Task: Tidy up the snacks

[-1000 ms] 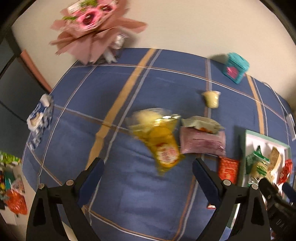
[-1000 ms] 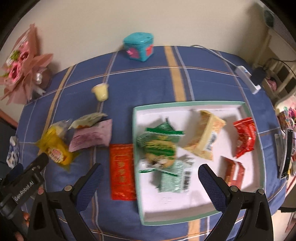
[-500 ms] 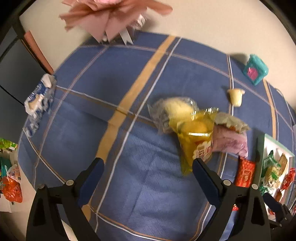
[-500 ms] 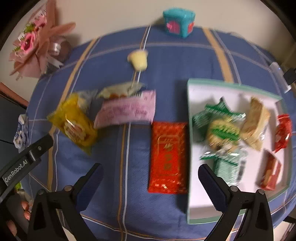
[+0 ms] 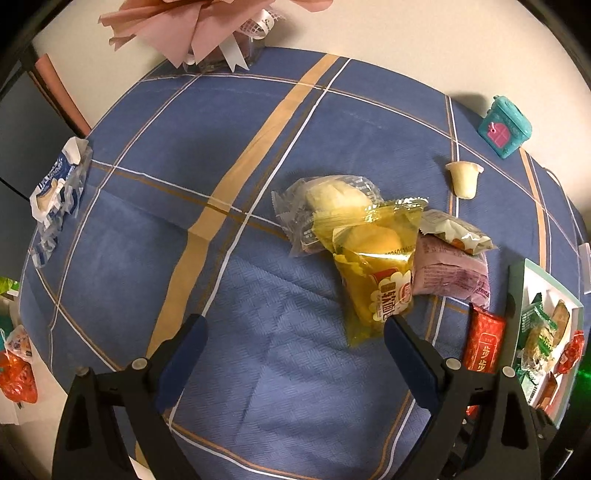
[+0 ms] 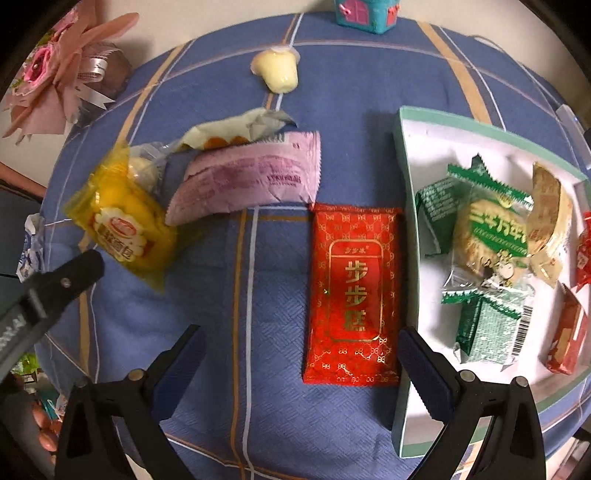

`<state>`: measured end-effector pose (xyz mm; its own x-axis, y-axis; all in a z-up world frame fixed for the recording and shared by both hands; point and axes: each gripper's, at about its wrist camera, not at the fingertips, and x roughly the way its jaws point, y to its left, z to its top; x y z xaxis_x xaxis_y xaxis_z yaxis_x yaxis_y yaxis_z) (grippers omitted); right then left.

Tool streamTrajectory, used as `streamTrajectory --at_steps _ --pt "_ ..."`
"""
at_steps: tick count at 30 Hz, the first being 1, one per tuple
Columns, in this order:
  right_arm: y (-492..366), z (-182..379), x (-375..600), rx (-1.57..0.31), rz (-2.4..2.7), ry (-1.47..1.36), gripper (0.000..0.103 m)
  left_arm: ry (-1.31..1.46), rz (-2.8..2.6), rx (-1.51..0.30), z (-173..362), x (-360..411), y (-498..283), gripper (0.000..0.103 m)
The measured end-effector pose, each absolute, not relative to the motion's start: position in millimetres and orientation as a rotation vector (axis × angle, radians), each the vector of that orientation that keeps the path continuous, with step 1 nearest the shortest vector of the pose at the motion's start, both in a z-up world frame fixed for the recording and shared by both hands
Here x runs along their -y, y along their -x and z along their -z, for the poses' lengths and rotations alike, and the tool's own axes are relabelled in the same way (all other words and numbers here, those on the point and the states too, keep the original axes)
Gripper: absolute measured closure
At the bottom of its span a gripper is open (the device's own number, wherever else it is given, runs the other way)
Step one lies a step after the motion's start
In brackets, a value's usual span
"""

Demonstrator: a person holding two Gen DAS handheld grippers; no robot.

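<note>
A red snack packet [image 6: 352, 293] lies on the blue checked cloth just left of the white tray [image 6: 404, 236]; my right gripper [image 6: 301, 363] is open and empty, hovering near its lower end. The tray holds green packets [image 6: 487, 236], a tan pastry and red sweets. A yellow bread packet [image 6: 125, 230] [image 5: 373, 266], a pink packet [image 6: 255, 179] [image 5: 448, 275], a clear bun packet [image 5: 328, 206] and a cream packet lie in a pile. My left gripper [image 5: 295, 354] is open and empty, just short of the yellow packet. A pudding cup [image 6: 277, 70] lies farther back.
A pink bouquet [image 5: 207, 26] stands at the table's far left corner. A teal house-shaped box [image 5: 504, 127] sits at the back. A blue-white wrapper [image 5: 55, 195] lies at the left edge. The left gripper's body [image 6: 40, 299] shows in the right wrist view.
Both grippers have moved left and lower toward the table. The right view now centres on the red packet instead of the tray; the left view has closed in on the yellow packet.
</note>
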<state>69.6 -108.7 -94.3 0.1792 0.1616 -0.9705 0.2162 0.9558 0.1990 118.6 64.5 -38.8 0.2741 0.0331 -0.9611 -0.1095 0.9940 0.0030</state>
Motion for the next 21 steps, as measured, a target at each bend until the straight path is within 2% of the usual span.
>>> streamTrajectory --at_steps 21 --pt "-89 103 99 -1.360 -0.024 -0.344 0.000 0.158 -0.067 -1.352 62 -74 -125 0.007"
